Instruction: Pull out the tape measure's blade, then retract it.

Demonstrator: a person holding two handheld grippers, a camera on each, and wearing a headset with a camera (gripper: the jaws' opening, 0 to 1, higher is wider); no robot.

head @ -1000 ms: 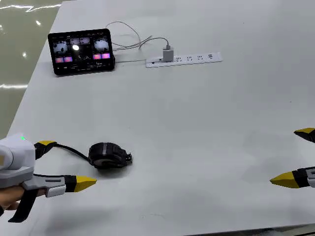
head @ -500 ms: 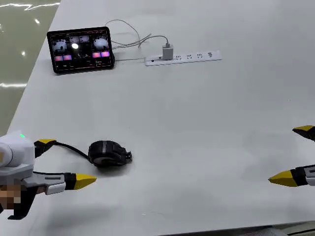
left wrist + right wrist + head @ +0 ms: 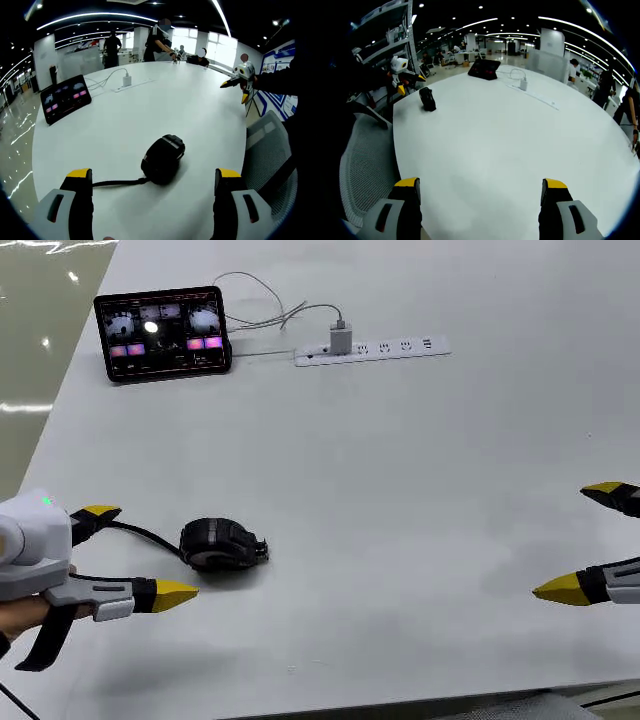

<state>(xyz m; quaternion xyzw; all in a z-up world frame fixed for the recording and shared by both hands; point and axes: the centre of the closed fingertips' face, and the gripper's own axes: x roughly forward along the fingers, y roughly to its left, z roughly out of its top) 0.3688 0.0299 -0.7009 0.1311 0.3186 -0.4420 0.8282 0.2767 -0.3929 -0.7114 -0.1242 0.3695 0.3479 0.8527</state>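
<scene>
Two grippers are hovering over a white table, one at each lower corner of the head view, and both are holding their jaws spread wide with nothing between them. At the lower left, the left gripper is pointing its yellow tips toward frame right, and the tape measure is lying on the table just beyond those tips, apart from them and roughly in line with the gap between the jaws. This black, rounded case is resting with its long axis running left to right across the head view; a small protrusion at its right end is facing frame right, toward the right gripper, which is waiting well apart at the lower right edge. From the case's left end a thin black strap is trailing back toward the upper jaw of the left gripper; whether it is touching that jaw cannot be told. In the left gripper view the case is sitting at frame centre, just ahead of the two jaws, with the strap running off to the lower left. At the upper left of the head view a tablet is standing with its screen glowing, and just to its right a white power strip is lying with a charger plugged in and thin cables looping behind.
</scene>
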